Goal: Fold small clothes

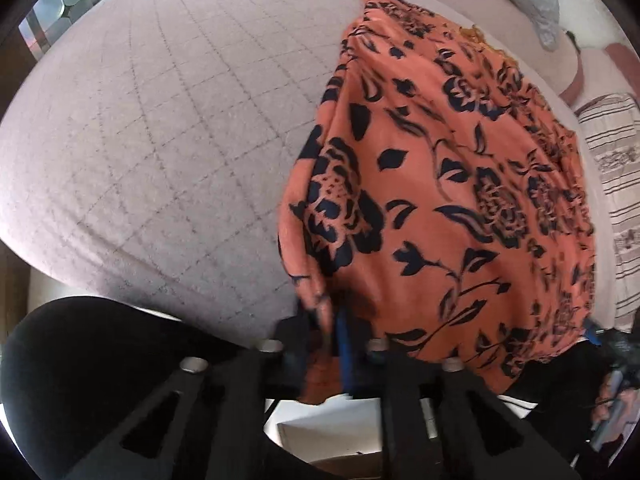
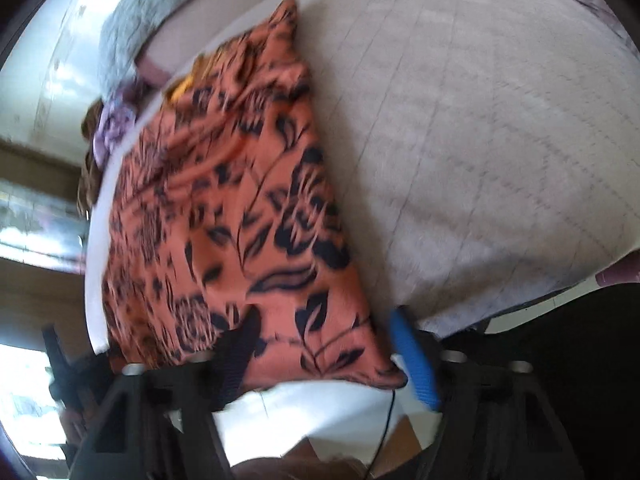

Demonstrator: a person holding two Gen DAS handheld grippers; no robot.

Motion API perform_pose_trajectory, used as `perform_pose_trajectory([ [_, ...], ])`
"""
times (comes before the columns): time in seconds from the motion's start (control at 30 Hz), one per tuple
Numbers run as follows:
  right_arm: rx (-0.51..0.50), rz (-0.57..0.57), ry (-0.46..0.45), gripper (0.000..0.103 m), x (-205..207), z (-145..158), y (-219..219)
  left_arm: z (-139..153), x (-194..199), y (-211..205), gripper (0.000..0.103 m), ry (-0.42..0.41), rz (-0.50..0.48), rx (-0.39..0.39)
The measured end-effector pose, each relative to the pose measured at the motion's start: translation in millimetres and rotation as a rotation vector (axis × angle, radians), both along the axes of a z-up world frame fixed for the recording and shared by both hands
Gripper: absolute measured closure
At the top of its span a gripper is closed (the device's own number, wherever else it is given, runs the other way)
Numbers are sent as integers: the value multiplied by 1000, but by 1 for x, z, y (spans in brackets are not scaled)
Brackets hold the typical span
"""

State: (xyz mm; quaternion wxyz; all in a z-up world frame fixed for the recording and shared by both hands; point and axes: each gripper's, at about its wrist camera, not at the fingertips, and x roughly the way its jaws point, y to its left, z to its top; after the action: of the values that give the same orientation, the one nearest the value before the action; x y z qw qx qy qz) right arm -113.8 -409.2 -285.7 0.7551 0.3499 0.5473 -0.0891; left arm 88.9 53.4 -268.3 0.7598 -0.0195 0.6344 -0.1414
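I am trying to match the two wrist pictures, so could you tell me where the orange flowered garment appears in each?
Left wrist: the orange flowered garment fills the right half, its near corner pinched in the left gripper.
Right wrist: it lies left of centre, its near edge between the fingers of the right gripper.
Shared landmark: the pale quilted bedcover under it, and the grey pillow beyond.

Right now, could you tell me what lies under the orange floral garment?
The orange floral garment lies on a pale quilted bedcover. A bit of yellow fabric peeks out at its far edge; the rest is covered.
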Motion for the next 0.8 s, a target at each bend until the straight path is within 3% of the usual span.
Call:
perform_pose_trajectory([
  [0.1,-121,60,29,76,7,1,14,3,9,-4,97,1,6,-45],
  [0.13,-145,88,24,92,9,4,19,7,10,-5,97,-1,7,-74],
  [0.17,-148,110,11,94,11,6,23,14,11,-1,97,-4,5,-99],
  [0.37,-61,118,-209,95,29,49,15,71,39,-6,97,-112,-19,-256],
  [0.43,-26,83,-281,95,43,65,3,81,53,-6,97,-154,-6,-261],
  [0.5,-34,52,-314,95,59,73,-6,83,70,-16,97,-187,-8,-212],
  [0.7,9,29,-211,90,104,33,-33,31,90,-37,96,-63,-4,-78],
  [0.8,45,10,-207,78,95,19,-35,27,84,-36,95,-60,-10,-99],
])
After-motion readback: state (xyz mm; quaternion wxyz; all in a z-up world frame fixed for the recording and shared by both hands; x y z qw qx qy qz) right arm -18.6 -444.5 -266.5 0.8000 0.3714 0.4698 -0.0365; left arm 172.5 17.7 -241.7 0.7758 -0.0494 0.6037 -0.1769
